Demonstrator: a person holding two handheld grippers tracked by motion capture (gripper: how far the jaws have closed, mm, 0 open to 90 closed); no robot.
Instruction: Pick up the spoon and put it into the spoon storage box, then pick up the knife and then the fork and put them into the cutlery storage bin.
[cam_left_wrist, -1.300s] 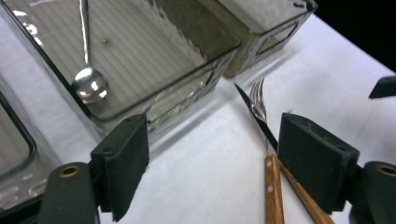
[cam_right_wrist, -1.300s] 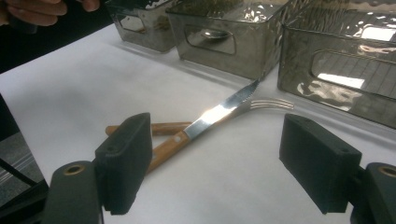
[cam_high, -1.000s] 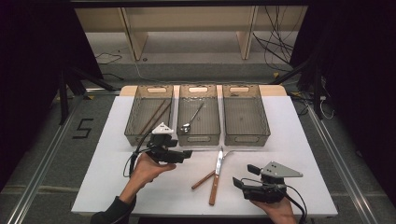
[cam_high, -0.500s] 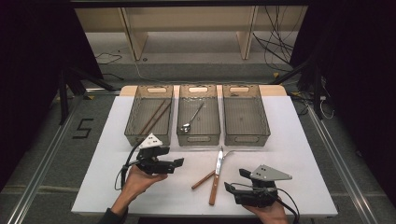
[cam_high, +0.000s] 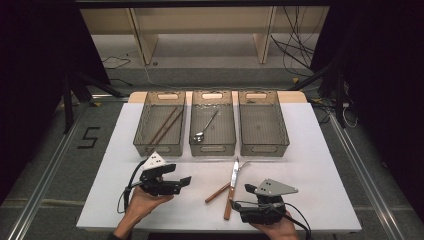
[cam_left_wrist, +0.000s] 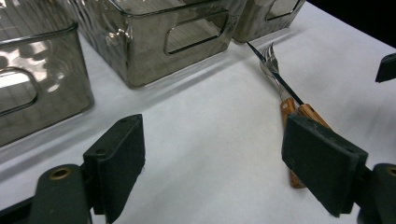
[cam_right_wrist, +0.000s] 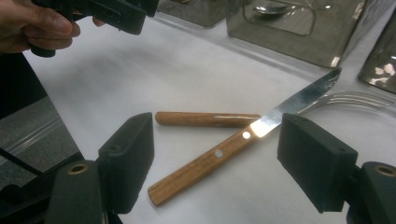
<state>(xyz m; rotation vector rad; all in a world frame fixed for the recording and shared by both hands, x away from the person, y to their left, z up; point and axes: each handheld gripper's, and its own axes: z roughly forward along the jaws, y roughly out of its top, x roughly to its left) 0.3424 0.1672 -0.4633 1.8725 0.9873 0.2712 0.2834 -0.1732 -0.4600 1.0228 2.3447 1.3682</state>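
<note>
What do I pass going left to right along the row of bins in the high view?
Bin with chopsticks → bin with spoon → empty bin.

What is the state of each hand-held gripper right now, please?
Left hand-held gripper: open, holding nothing, above the white table.
Right hand-held gripper: open, holding nothing, jaws either side of the knife.

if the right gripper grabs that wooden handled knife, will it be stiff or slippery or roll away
The knife likely stays stiff: metal blade riveted into a wood handle. The matte wood probably grips better than the shiny blade. It lies across the fork, so lifting may nudge that. The right gripper stands open before it.
</note>
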